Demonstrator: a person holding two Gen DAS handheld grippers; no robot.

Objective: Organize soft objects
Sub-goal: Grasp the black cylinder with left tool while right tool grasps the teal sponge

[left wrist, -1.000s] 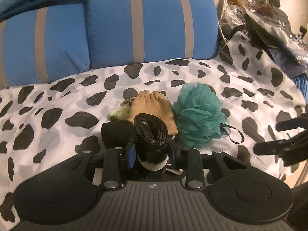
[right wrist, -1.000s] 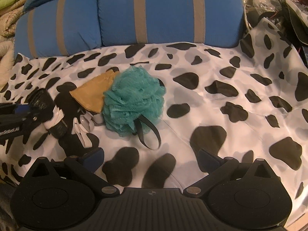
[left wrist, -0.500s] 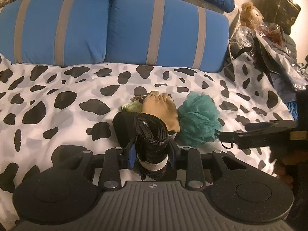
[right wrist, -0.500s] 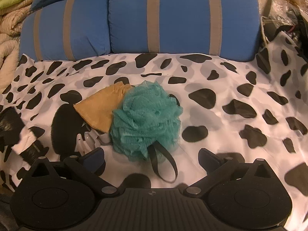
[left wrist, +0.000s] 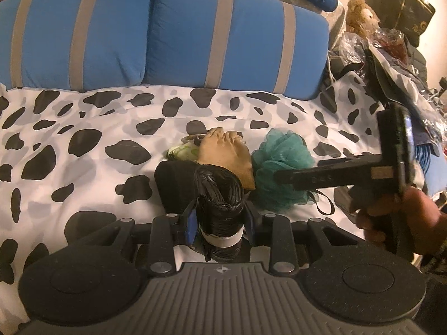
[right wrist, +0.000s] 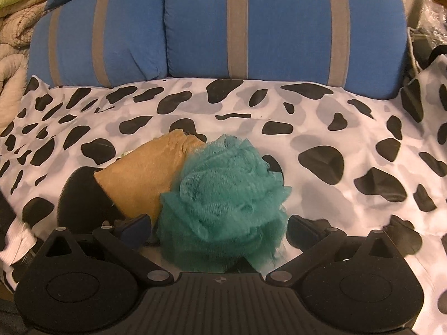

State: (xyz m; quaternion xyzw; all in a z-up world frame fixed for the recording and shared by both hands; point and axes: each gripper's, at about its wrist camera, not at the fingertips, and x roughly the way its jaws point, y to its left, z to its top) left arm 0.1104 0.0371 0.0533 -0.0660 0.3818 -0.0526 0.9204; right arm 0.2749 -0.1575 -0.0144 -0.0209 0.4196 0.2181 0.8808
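Observation:
My left gripper [left wrist: 220,217] is shut on a black plastic roll [left wrist: 219,195] with a white band, held just above the cow-print sheet [left wrist: 83,117]. Ahead of it lie a black soft item [left wrist: 173,178], a tan drawstring pouch [left wrist: 226,153] and a teal mesh bath pouf [left wrist: 282,153]. In the right wrist view my right gripper [right wrist: 218,226] stands open, its jaws on either side of the pouf [right wrist: 226,195] without pressing it. The pouch [right wrist: 139,178] touches the pouf's left side. One of the right gripper's fingers [left wrist: 321,177] crosses in front of the pouf in the left wrist view.
Two blue pillows with grey stripes [left wrist: 232,39] line the back of the bed. Plastic bags, dark clothing and a teddy bear [left wrist: 360,16] are piled at the right. A small green item [left wrist: 181,152] peeks from behind the pouch. A beige quilt [right wrist: 14,28] lies at the far left.
My right gripper has moved forward and left over the sheet, so the pouf now sits between its open jaws. The left gripper has rolled slightly, still holding the roll.

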